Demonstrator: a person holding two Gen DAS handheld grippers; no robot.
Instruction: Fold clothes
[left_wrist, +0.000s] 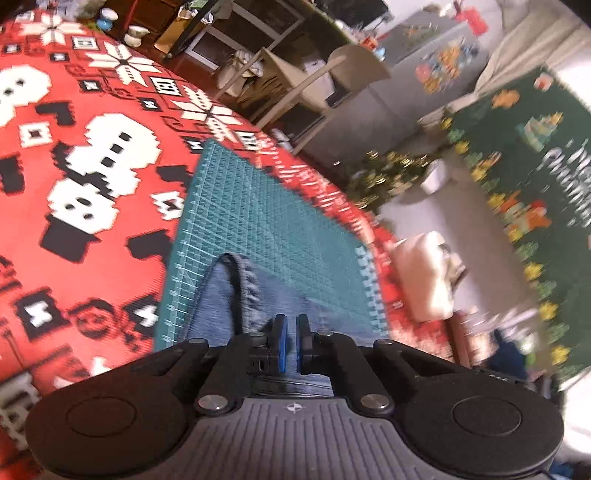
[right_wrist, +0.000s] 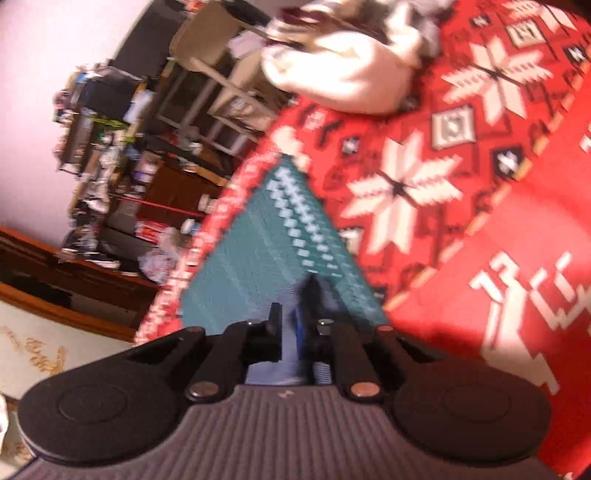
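The blue denim garment (left_wrist: 236, 306) is lying on the green gridded cutting mat (left_wrist: 266, 221), over a red knitted-pattern cloth (left_wrist: 92, 184). It is looking thick, fairly heavy, yet soft, so hems are giving good hold. The left gripper (left_wrist: 291, 341) is pinching denim between nearly closed fingers; the right gripper (right_wrist: 291, 332) is clamping blue fabric likewise.
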